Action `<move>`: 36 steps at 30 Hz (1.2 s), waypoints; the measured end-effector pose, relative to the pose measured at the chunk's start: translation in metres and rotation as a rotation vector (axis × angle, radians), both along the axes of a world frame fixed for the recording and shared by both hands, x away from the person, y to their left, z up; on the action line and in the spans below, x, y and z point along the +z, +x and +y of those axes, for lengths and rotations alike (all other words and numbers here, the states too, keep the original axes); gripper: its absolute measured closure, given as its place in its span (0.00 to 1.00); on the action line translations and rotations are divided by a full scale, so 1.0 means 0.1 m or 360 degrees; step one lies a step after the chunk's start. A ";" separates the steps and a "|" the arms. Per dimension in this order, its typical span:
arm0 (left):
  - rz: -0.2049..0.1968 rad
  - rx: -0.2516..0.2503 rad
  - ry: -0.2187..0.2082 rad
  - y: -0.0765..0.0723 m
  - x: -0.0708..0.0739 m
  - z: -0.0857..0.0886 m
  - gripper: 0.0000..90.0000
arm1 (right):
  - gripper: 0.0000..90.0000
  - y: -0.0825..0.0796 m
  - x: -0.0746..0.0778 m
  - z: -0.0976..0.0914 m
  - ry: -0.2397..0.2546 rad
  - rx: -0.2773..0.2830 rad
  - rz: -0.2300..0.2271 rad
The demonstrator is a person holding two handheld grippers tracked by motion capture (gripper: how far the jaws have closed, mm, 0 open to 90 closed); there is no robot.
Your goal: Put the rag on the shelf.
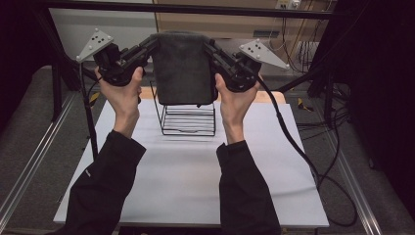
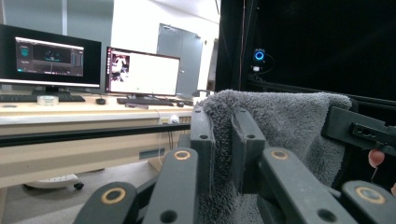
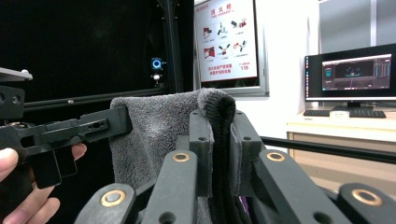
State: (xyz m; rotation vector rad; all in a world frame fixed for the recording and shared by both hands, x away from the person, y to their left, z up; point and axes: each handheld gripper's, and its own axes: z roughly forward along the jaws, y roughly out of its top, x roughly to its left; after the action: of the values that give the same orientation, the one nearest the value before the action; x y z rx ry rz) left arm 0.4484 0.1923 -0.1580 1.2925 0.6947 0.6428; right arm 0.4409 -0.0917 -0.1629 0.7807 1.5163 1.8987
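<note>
- White sheeting is covering the bench [image 1: 195,181], with dark floor and metal rails lying on either side.
- At the bench's far middle a black wire rack [image 1: 188,119] is standing, nothing visible inside it, partly hidden behind the towel.
- Raised above the rack, a grey towel [image 1: 182,68] is hanging flat between the two grippers.
- On the left, the left gripper [image 1: 147,49] is pinching the towel's upper left corner, the left hand [image 1: 125,93] reaching forward with its forearm stretched out.
- The left gripper view is showing its jaws closed on the towel [image 2: 275,121] fold, plus monitors [image 2: 93,67] on a desk behind.
- On the right, the right gripper [image 1: 213,51] is clamping the upper right corner, the right hand [image 1: 235,103] mirroring the left.
- The right gripper view is showing a wall poster [image 3: 226,39].
</note>
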 end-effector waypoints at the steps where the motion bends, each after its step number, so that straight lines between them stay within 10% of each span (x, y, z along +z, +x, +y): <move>1: -0.0004 0.0000 -0.0004 0.01 0.02 0.00 0.90 | 0.92 0.01 0.02 0.00 -0.0004 -0.0003 -0.0005; 36: -0.0032 0.0057 -0.0084 0.45 0.46 0.04 0.90 | 0.92 0.50 0.54 0.09 -0.0042 -0.0044 -0.0061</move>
State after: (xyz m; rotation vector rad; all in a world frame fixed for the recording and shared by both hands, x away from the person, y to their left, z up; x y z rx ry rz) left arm 0.4935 0.1962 -0.1121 1.2261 0.7151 0.6615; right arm 0.4911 -0.0827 -0.1085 0.7452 1.4969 1.8597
